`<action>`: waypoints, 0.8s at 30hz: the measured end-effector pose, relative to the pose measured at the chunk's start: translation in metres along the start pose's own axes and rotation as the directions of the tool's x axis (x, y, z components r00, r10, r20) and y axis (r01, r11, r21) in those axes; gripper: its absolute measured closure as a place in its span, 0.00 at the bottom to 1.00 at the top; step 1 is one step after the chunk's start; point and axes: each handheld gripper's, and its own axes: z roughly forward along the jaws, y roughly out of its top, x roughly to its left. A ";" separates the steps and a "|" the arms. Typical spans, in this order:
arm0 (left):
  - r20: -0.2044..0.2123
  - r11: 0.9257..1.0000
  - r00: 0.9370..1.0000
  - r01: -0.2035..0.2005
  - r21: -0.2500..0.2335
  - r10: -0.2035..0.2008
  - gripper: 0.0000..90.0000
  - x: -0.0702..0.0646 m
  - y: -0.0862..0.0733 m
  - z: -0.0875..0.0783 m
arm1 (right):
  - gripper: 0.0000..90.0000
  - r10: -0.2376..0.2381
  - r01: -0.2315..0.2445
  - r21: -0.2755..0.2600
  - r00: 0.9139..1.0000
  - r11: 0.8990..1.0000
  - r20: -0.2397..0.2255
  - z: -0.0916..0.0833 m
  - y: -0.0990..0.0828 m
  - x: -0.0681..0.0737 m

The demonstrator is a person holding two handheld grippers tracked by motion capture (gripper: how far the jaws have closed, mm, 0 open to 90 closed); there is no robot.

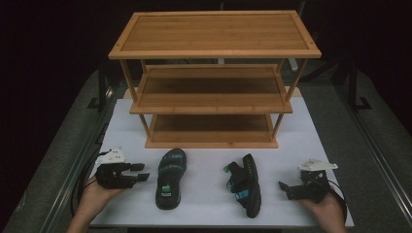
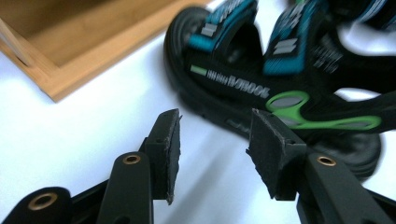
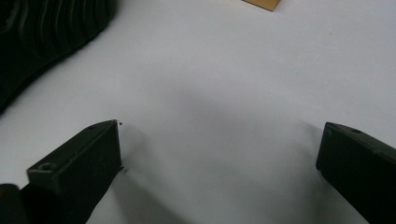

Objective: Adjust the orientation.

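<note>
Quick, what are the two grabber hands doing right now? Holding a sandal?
Left gripper: open, holding nothing, jaws pointed at the left sandal.
Right gripper: wide open, holding nothing, beside the right sandal.

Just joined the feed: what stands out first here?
A three-tier bamboo shoe rack stands at the back of the white table mat. Before it lie two black sandals with teal straps, apart. The left gripper, jaws open, points at the nearer sandal.

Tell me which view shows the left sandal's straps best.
Left gripper view: the left sandal lies close ahead of the open left gripper, teal straps and green tab visible, slightly blurred. High view shows it whole but small. Right gripper view shows no straps.
</note>
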 end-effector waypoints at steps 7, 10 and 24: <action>0.043 0.997 0.997 -0.065 0.043 0.063 0.53 -0.002 0.001 0.016 | 0.00 0.001 -0.001 0.001 1.000 1.000 0.000 0.000 0.000 0.000; 0.061 0.996 0.995 -0.081 0.046 0.078 0.53 -0.003 0.001 0.021 | 0.00 0.002 -0.002 0.001 1.000 1.000 0.000 0.000 0.000 0.000; 0.105 0.994 0.989 -0.104 0.017 0.102 0.51 -0.005 0.005 0.031 | 0.00 0.000 0.000 0.001 1.000 1.000 0.001 0.000 0.000 0.000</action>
